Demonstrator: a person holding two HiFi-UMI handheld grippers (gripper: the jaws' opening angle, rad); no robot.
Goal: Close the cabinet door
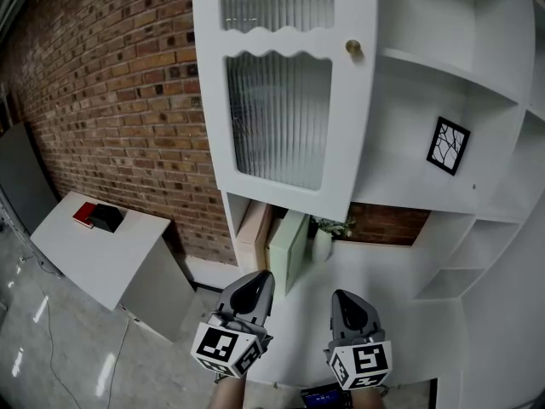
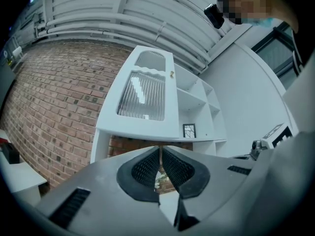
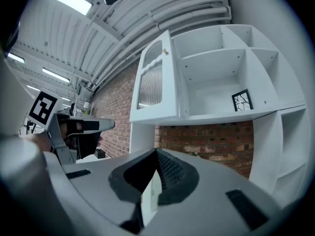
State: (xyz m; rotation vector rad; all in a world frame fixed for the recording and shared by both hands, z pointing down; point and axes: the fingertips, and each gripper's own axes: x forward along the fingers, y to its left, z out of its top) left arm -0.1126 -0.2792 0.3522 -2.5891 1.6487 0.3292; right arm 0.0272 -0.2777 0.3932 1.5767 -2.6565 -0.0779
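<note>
- Currently, head view: cabinet door (image 1: 281, 92) stands open at upper centre; left gripper (image 1: 251, 292) and right gripper (image 1: 351, 307) sit low in the frame, well short of it.
- Left gripper view: jaws closed, empty, door above them.
- Right gripper view: jaws closed, empty; best to push the door's face near its knob (image 3: 166, 51).
</note>
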